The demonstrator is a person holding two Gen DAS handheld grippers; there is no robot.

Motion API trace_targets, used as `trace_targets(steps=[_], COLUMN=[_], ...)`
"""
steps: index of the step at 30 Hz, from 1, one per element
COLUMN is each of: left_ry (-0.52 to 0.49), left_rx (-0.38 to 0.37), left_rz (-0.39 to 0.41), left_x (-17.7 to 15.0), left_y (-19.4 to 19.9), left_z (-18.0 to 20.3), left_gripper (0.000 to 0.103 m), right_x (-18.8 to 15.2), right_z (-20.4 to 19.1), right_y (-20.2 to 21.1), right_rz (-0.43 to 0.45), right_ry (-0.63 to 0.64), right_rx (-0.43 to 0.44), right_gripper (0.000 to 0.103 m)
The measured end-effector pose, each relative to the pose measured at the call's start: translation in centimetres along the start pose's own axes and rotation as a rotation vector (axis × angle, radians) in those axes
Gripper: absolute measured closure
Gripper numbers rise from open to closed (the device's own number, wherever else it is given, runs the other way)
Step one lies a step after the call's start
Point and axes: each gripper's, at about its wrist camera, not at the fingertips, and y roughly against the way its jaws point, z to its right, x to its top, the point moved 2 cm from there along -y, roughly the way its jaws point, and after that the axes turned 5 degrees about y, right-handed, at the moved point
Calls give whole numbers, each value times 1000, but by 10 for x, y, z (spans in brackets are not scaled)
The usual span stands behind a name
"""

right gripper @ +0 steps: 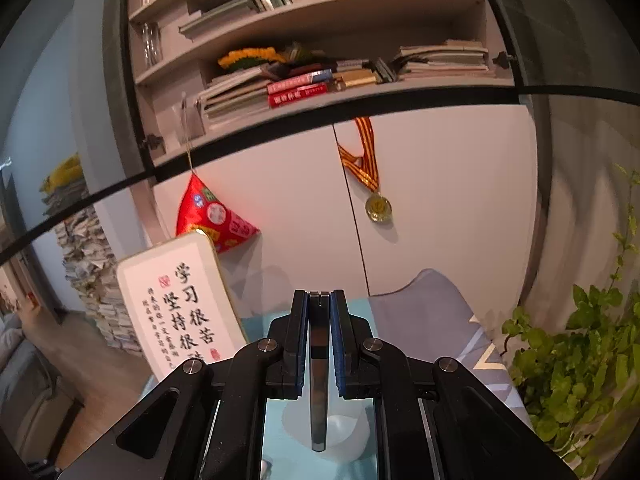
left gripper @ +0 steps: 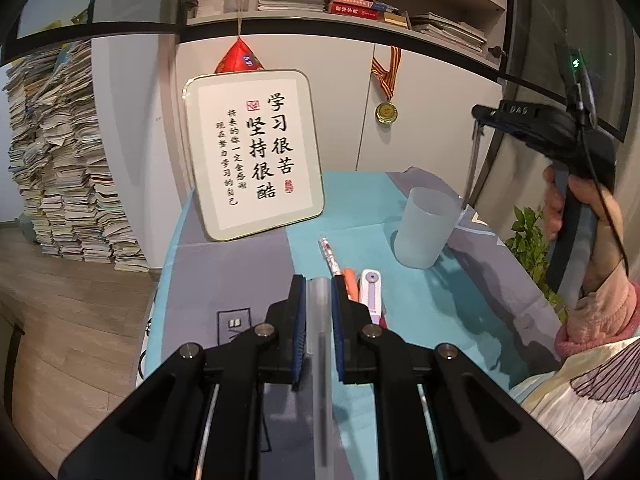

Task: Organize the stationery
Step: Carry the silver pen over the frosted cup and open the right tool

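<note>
My left gripper (left gripper: 319, 285) is shut on a translucent white pen (left gripper: 320, 340) and holds it above the teal and grey cloth (left gripper: 224, 272). My right gripper (right gripper: 319, 298) is shut on a dark pen (right gripper: 319, 380). In the left wrist view the right gripper (left gripper: 478, 118) holds that dark pen (left gripper: 471, 168) upright, its lower end at the rim of a frosted white cup (left gripper: 424, 228). The cup (right gripper: 344, 428) lies directly below the pen in the right wrist view. A patterned pen (left gripper: 330, 254), an orange pen (left gripper: 349, 278) and a white and purple correction tape (left gripper: 371, 292) lie on the cloth.
A framed calligraphy board (left gripper: 252, 152) leans against the cabinet at the back of the table. A medal (left gripper: 386, 112) hangs on the cabinet door. A green plant (right gripper: 576, 360) stands at the right. A tall stack of papers (left gripper: 64, 160) is on the floor at left.
</note>
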Motion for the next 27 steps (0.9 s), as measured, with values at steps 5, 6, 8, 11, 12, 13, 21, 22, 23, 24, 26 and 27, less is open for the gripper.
trace_targets(steps=[5,6,8,11,12,13,21,22,23,24,26,27], left_ry=[-4,-4,-6,-9,-8,-6,-13,-14,-15,-17,-19,-19], left_rx=[-18,-20,-27,-29,-31,-31,-40,-40,-40,-40,-38,-38], left_rz=[-10,-10,-10,-14,-17,-19,-27,-26,-26,-26,-24,-23], left_x=[8,9,11,13,14,14,16,16,16,16,17,18], left_y=[-14,-15,-18,-22,-23,-25,-27,-26,-26,-26,-24,-23], left_z=[6,7,9,11,11,12,18,19,19,20,22,24], left_gripper=[93,93,93,93,93,93,93,93,93,93,93,93], right_x=[-9,-11,-12,-15,-17,-19,-44,-47,-49,-51,-55,-57], right_z=[3,4,6,6,6,6,7,8,9,10,10,10], right_y=[-19,-21,-26,-33,-35,-37,-46,-47,-48,-49,-50,-50], right_rz=[-31,-32,-38,-53,-60,-71,-159,-170,-179,-190,-205,-213], right_ry=[4,3,4,15,19,23,54,51,50,48,48,47], right_rx=[-1,-1,1,1,0,1,5,7,8,8,10,13], right_gripper=[91,91,91,91,91,91,91,91,91,91,91,91])
